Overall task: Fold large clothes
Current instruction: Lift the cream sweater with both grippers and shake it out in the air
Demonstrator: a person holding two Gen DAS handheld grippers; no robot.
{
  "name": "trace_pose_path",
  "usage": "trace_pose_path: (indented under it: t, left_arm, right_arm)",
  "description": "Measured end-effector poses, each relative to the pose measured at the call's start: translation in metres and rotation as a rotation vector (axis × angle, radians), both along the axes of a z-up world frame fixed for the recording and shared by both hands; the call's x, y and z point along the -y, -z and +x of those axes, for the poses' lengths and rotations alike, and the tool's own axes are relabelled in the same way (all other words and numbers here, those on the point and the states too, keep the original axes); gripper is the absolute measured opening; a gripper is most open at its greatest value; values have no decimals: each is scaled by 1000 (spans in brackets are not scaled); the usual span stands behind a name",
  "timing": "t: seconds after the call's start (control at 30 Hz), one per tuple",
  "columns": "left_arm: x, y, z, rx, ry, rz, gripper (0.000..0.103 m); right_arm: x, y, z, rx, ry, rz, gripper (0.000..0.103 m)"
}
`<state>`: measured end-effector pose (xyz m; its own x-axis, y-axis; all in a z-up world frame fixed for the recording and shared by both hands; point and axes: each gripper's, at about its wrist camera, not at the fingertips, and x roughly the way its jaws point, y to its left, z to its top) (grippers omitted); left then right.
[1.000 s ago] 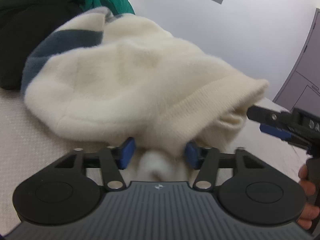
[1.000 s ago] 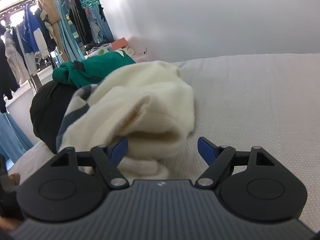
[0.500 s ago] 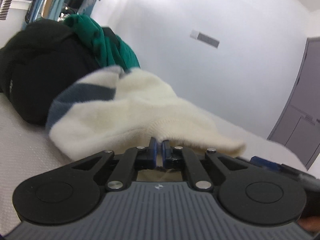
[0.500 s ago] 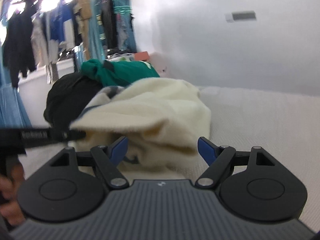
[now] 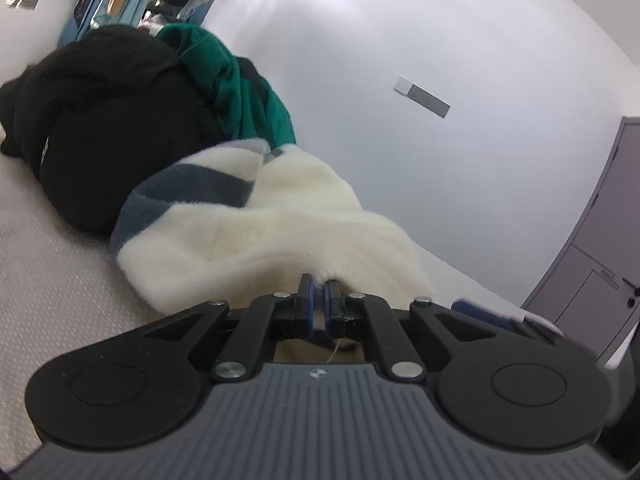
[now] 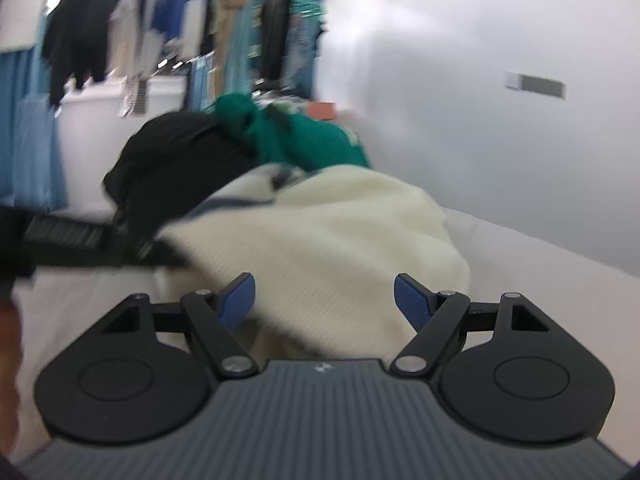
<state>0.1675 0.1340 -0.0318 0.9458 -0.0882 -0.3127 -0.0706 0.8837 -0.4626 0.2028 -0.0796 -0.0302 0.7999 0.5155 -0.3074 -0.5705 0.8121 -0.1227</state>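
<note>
The left gripper [image 5: 319, 294] pinches the near edge of the cream sweater [image 5: 256, 240] lying just ahead of it. Only the right wrist view shows the right gripper [image 6: 324, 298] gaping wide with sweater fabric loose between its fingers, and hanging clothes [image 6: 120, 28] far beyond.

A wall plate [image 5: 422, 97] sits on the white wall [image 5: 400, 40], a grey door [image 5: 592, 280] stands at right, and hanging clothes [image 6: 160, 32] line the far end.

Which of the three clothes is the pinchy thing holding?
The fluffy cream sweater with grey-blue stripes. The left gripper pinches its edge; the black garment and green garment lie untouched behind it.
</note>
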Motion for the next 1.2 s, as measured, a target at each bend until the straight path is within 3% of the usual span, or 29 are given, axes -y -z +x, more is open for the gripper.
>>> trace_pose_path:
  t: [0.17,0.27,0.33,0.4,0.5,0.6,0.7,0.77,0.93,1.2]
  left_arm:
    - [0,2,6,-4,3,-4,6]
    - [0,6,9,-9,1,4,6]
    - [1,7,10,-15,-5,15,6]
    - [5,9,13,-29,-27,48,6]
    - [8,13,18,-39,-37,39,6]
    - [13,10,16,-25,-19,46,6]
    - [20,4,5,22,-12,78,5]
    - [22,-1,-3,49,-11,79,5]
    - [25,-10,-33,127,-12,80,5]
    - [19,-16,-68,157,-29,14,5]
  right_arm:
    - [-7,20,-3,30,-6,-92,78]
    - [-10,15,0,82,70,-85,78]
    - [-3,11,9,72,176,-36,78]
    - [12,6,20,10,274,38,77]
    - [39,7,34,-55,410,122,77]
    - [64,11,41,-81,469,191,78]
    - [73,3,36,-48,474,215,71]
    - [74,-3,28,-27,452,230,50]
    - [61,-22,3,69,378,216,16]
    - [66,-48,-45,137,287,204,11]
